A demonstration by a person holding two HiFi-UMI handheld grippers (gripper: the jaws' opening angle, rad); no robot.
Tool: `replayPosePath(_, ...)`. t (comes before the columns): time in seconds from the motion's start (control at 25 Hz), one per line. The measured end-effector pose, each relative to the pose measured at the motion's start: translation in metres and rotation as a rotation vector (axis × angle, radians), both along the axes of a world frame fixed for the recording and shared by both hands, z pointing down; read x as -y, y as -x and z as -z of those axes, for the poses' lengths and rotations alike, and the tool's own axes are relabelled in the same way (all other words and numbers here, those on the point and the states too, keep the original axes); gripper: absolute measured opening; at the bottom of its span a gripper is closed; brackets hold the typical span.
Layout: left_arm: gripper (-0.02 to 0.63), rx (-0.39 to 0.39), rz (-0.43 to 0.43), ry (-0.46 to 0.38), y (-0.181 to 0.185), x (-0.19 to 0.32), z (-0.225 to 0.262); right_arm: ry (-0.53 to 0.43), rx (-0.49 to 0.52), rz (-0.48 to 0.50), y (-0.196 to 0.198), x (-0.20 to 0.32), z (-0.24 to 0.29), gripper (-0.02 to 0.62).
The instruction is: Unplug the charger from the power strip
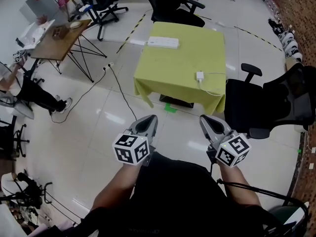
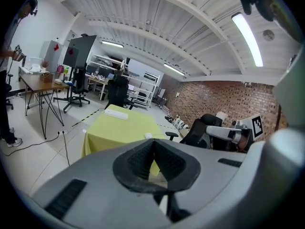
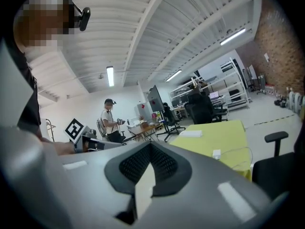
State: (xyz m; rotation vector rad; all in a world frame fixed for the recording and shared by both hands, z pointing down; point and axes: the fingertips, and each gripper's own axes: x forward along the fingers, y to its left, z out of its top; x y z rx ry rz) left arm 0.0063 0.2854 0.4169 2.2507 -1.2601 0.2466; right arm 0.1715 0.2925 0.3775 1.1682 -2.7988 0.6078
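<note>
Well back from the square table under a yellow-green cloth (image 1: 168,70), the person holds both tools close to the body, above the pale tiled floor (image 1: 106,127). On the cloth, the small white charger block (image 1: 200,76) lies near the right side, apart from the long white power strip (image 1: 163,42), which sits at the far edge; the charger's thin white cable (image 1: 215,73) trails toward the right edge. The left gripper (image 1: 146,124) has its dark ribbed jaws pressed together at the tip, with nothing between them. The right gripper (image 1: 210,123) is likewise closed and empty, its pads meeting in a narrow seam. A black office chair (image 1: 269,102) stands just beside the table's right side, and a wooden desk on thin black legs (image 1: 61,41) stands well apart at the upper left.
</note>
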Motion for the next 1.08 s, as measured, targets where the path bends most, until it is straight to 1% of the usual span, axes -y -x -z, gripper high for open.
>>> replayPosePath(0.12, 0.006, -0.007, -0.026, -0.007, 0.008, 0.009, 0.005, -0.005, -0.015, -0.007, 0.014, 0.004, -0.001, 0.002)
replayPosePath(0.28, 0.006, 0.003, -0.077, -0.014, 0.025, 0.016, 0.009, -0.013, -0.025, -0.034, 0.039, 0.013, 0.000, 0.001)
replayPosePath(0.48, 0.006, -0.006, -0.102, -0.011, 0.048, 0.025, 0.006, 0.006, -0.040, -0.055, 0.064, 0.019, -0.005, 0.000)
replayPosePath(0.76, 0.006, -0.020, -0.115, -0.008, 0.072, 0.038, 0.004, 0.010, -0.074, -0.091, 0.077, 0.028, -0.001, 0.001)
replayPosePath(1.08, 0.006, -0.016, -0.148, -0.017, 0.077, 0.055, 0.005, 0.023, -0.074, -0.116, 0.085, 0.039, -0.004, 0.000)
